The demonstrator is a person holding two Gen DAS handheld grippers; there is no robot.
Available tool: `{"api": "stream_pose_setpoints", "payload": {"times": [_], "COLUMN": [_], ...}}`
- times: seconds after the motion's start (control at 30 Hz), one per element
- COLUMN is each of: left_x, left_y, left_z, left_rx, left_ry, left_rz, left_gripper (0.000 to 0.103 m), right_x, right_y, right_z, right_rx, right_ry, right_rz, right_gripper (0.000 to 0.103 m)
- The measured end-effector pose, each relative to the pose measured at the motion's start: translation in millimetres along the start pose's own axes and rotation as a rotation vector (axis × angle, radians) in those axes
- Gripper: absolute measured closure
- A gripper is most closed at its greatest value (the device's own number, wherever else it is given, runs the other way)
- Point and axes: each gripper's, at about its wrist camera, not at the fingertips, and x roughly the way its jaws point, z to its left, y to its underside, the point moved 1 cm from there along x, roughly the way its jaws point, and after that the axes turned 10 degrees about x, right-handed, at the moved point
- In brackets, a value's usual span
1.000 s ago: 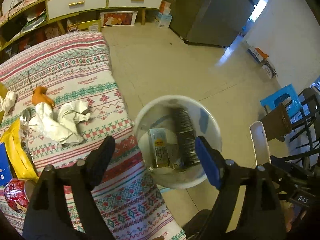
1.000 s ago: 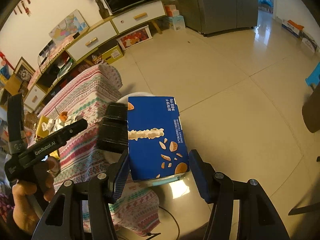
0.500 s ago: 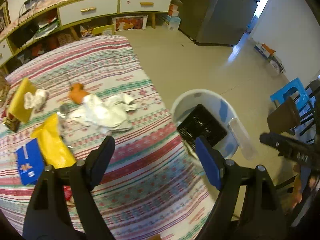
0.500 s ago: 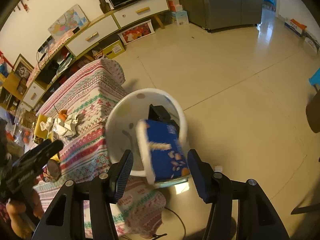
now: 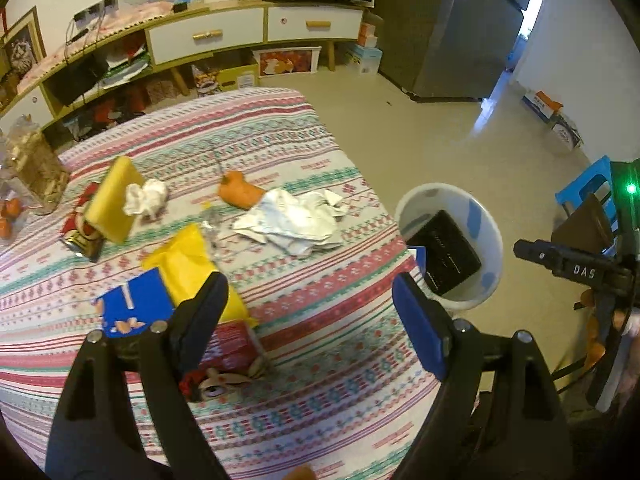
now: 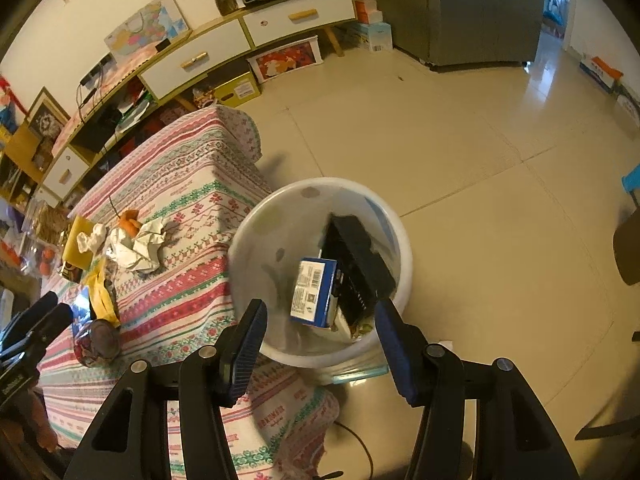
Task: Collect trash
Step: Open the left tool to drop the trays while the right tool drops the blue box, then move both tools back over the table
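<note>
My right gripper (image 6: 320, 314) hangs open over the white bin (image 6: 320, 182) on the floor beside the table. Inside the bin a blue snack box (image 6: 316, 292) stands tilted against a black box (image 6: 360, 264), free of the pads. My left gripper (image 5: 308, 300) is over the striped tablecloth (image 5: 340, 320), its jaws opening with nothing between them. Under it lie a red packet (image 5: 232, 346), a yellow bag (image 5: 188, 264) and a second blue box (image 5: 132, 308). Farther off are crumpled white paper (image 5: 296, 220), an orange scrap (image 5: 240, 194) and a tissue (image 5: 146, 198) on a yellow box (image 5: 112, 204).
The bin (image 5: 492, 240) stands close to the table's right edge. A low cabinet (image 5: 208, 36) with drawers and a grey fridge (image 5: 460, 28) line the far side. A blue stool (image 5: 588, 188) and a brown chair (image 5: 584, 220) stand to the right. Glass jars (image 5: 32, 168) sit at the table's left.
The blue snack box has left my right gripper and dropped into the bin. My left gripper has swung from above the bin to above the table.
</note>
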Motion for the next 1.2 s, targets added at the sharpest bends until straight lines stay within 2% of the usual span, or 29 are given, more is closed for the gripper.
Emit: {"api": "stream_pose_setpoints", "payload": {"times": [0.13, 0.37, 0.43, 0.53, 0.6, 0.7, 0.9, 0.97, 1.1, 1.2], "left_x": [-6.2, -15.4, -18.6, -22.3, -22.4, -21.6, -17.3, -19.0, -15.0, 0.5], "left_y": [7.9, 16.2, 18.6, 24.9, 29.6, 35.0, 47.9, 53.0, 58.9, 64.1], "left_z": [10.7, 28.4, 36.2, 54.8, 72.3, 95.6, 129.4, 137.4, 144.7, 151.1], "left_rx": [-0.005, -0.007, 0.003, -0.007, -0.05, -0.113, -0.168, -0.191, -0.152, -0.099], "left_ry": [-0.012, -0.044, -0.066, -0.102, -0.111, -0.096, -0.091, -0.1, -0.112, -0.093], "left_rz": [0.002, 0.032, 0.042, 0.064, 0.082, 0.096, 0.128, 0.115, 0.104, 0.146], "left_gripper": [0.016, 0.014, 0.014, 0.009, 0.008, 0.008, 0.008, 0.008, 0.008, 0.008], "right_x": [-6.6, -15.8, -17.7, -19.5, -18.5, -14.6, -7.7, -7.0, -3.0, 1.5], "right_y": [2.0, 9.9, 12.3, 17.0, 19.8, 22.9, 28.7, 31.3, 38.0, 43.0], "right_z": [9.9, 37.3, 47.7, 65.1, 75.7, 95.2, 124.8, 135.1, 157.0, 167.4], "right_rx": [-0.025, -0.09, -0.117, -0.157, -0.18, -0.217, -0.246, -0.262, -0.315, -0.343], "right_ry": [0.024, 0.029, 0.03, 0.028, 0.024, 0.022, 0.001, 0.001, 0.001, 0.011], "right_rz": [-0.026, -0.045, -0.05, -0.06, -0.06, -0.056, -0.051, -0.065, -0.076, -0.075], "right_gripper": [0.033, 0.023, 0.017, 0.017, 0.014, 0.013, 0.013, 0.013, 0.013, 0.013]}}
